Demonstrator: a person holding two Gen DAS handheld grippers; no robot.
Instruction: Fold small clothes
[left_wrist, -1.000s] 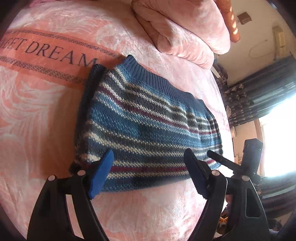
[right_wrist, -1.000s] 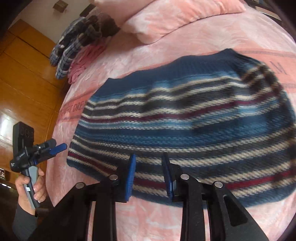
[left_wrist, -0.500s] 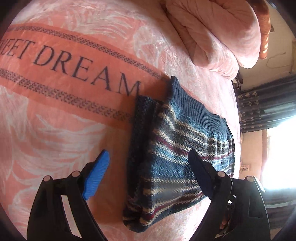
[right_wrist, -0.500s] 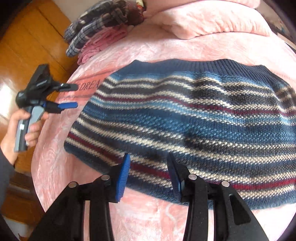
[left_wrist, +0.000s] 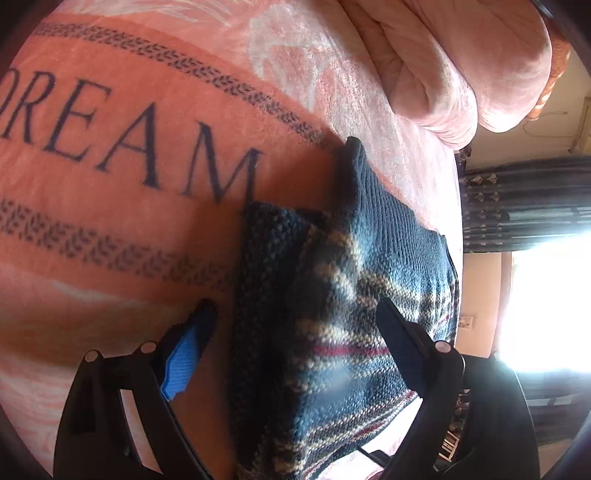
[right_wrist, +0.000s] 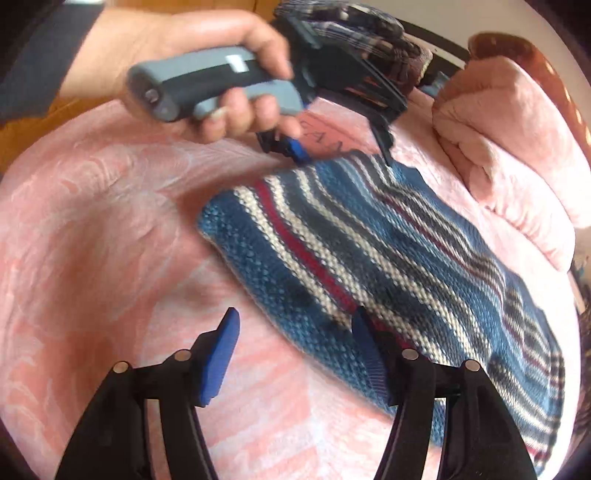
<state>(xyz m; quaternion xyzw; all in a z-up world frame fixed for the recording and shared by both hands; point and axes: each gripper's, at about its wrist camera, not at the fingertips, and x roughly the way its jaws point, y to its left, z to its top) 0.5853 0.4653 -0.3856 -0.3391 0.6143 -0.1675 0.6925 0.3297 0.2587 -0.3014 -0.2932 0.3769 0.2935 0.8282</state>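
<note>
Fingers spread wide on the left gripper (left_wrist: 291, 328), straddling the short end of a striped knit sweater (left_wrist: 343, 317), apparently lined up to pinch that end for another fold. Right gripper (right_wrist: 295, 350) likewise agape at the near long edge, one blue pad over the knit, one over the pink "DREAM" blanket (right_wrist: 110, 229). Garment lying flat mid-bed, just short of the rolled pink quilt (right_wrist: 517, 177).

Left gripper (left_wrist: 295, 325) spread wide, straddling the striped knit sweater's (left_wrist: 332, 314) edge on the pink "DREAM" blanket (left_wrist: 129, 240); pink quilt (left_wrist: 443, 62) bunched beyond.
</note>
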